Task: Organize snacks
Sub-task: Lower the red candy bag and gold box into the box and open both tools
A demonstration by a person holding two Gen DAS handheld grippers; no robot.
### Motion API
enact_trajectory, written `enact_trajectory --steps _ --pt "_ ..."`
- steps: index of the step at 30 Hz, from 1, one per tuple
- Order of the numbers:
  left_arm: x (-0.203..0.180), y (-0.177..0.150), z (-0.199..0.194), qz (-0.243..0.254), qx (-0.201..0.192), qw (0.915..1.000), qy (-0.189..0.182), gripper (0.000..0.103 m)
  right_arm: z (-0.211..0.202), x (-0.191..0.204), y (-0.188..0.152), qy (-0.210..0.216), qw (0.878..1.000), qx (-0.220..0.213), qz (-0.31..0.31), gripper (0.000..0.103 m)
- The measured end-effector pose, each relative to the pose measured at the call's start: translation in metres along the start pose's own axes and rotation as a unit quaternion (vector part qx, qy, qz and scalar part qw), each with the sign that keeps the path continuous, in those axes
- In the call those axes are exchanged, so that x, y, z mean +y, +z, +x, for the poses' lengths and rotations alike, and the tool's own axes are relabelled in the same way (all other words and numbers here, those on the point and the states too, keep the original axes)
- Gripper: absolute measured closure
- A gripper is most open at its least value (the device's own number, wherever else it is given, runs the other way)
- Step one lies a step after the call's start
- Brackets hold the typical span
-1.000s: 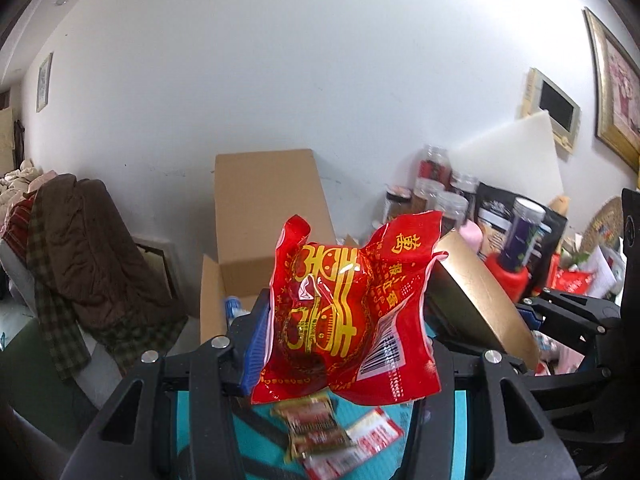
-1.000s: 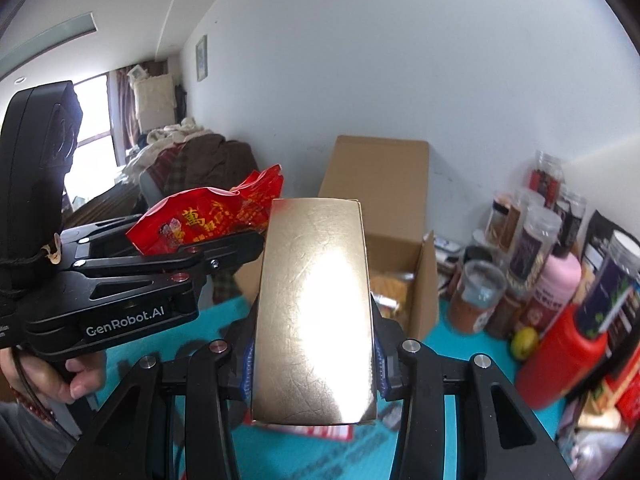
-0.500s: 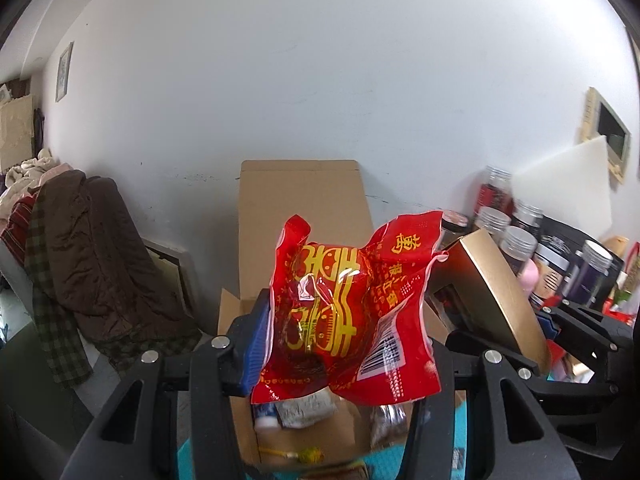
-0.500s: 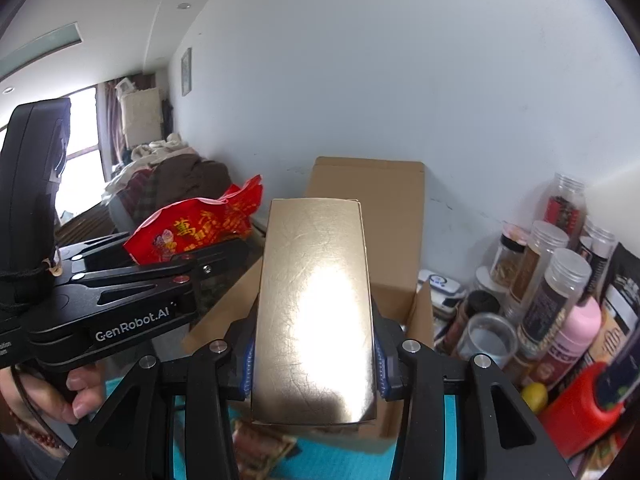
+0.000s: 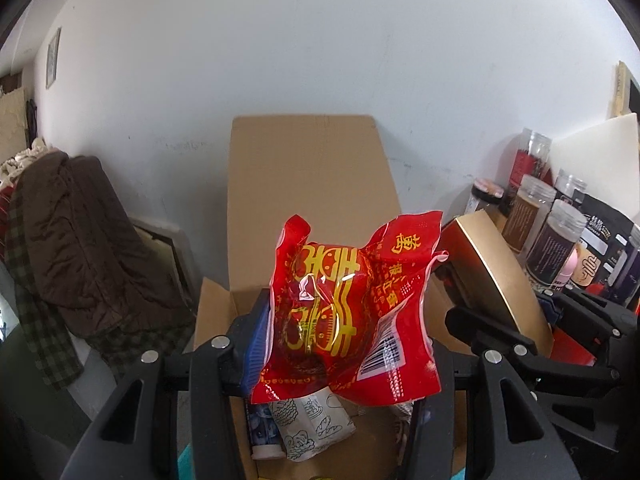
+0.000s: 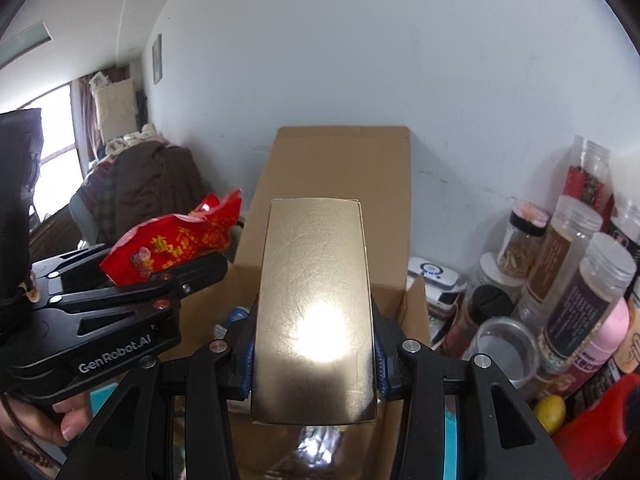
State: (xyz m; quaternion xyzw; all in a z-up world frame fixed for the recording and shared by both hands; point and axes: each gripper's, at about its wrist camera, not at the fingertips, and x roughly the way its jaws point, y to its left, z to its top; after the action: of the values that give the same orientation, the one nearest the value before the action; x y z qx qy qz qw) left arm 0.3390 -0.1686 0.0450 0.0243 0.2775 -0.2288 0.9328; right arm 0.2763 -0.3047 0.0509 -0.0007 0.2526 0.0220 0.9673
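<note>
Left wrist view: the left gripper (image 5: 340,344) is clamped on a red snack packet (image 5: 344,312), held above the open cardboard box (image 5: 308,184) against the wall. Inside the box lie a patterned paper packet (image 5: 316,424) and a bottle (image 5: 262,432). The gold box (image 5: 496,276) shows at right.

Right wrist view: the right gripper (image 6: 314,356) pinches the gold box (image 6: 314,304) by its sides, over the cardboard box's (image 6: 344,164) open top. Jars (image 6: 576,300) crowd the right. The left gripper (image 6: 132,280) holds the red snack packet (image 6: 176,248) just left.
</note>
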Motion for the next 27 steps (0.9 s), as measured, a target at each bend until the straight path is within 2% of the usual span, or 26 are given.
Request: enact_trajectory --steps 10,18,27 --pt "0.001 -0.016 0.046 0.002 0.066 0.9978 0.013 0.056 0.031 -0.012 -0.009 0.019 0.999 0.039 0.019 0.060" --pt "0.001 -0.028 0.070 0.013 0.103 0.9939 0.035 0.056 0.065 -0.015 -0.024 -0.013 0.996 0.089 0.015 0.060" --pt "0.005 -0.037 0.091 0.016 0.152 0.9870 0.051 0.056 0.093 -0.015 -0.039 -0.028 0.991 0.133 0.010 0.060"
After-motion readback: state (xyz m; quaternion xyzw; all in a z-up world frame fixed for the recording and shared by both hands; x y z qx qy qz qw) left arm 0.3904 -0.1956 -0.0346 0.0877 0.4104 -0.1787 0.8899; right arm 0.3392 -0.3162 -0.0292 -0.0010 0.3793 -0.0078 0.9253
